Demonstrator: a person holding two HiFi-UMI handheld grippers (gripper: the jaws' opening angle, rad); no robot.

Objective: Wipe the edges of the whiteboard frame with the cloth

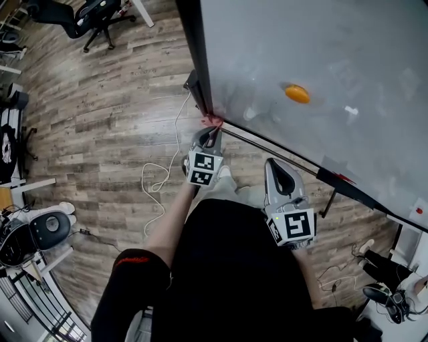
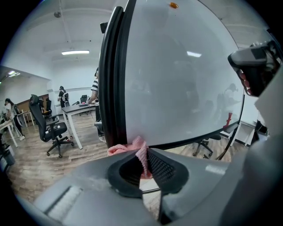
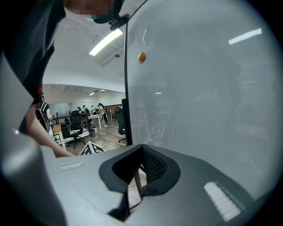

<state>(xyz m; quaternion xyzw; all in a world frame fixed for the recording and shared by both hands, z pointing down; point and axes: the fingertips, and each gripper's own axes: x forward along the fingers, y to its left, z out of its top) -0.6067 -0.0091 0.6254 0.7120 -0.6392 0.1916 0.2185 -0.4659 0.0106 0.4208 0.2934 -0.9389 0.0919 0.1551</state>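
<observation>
The whiteboard (image 1: 321, 60) stands upright with a black frame (image 1: 198, 60) down its left side and along its bottom edge (image 1: 281, 148). My left gripper (image 1: 212, 131) is shut on a pink cloth (image 1: 211, 121) and presses it against the frame's lower left corner. In the left gripper view the pink cloth (image 2: 135, 148) bunches between the jaws at the foot of the black frame (image 2: 110, 79). My right gripper (image 1: 275, 167) hangs below the bottom edge, shut with nothing in it, and faces the whiteboard (image 3: 199, 88).
An orange magnet (image 1: 297, 93) sticks on the board. A white cable (image 1: 160, 180) loops over the wooden floor. The board's foot (image 1: 192, 85) juts out at the corner. An office chair (image 1: 87, 20) stands at the far left, and desks and chairs (image 2: 53, 128) stand beyond.
</observation>
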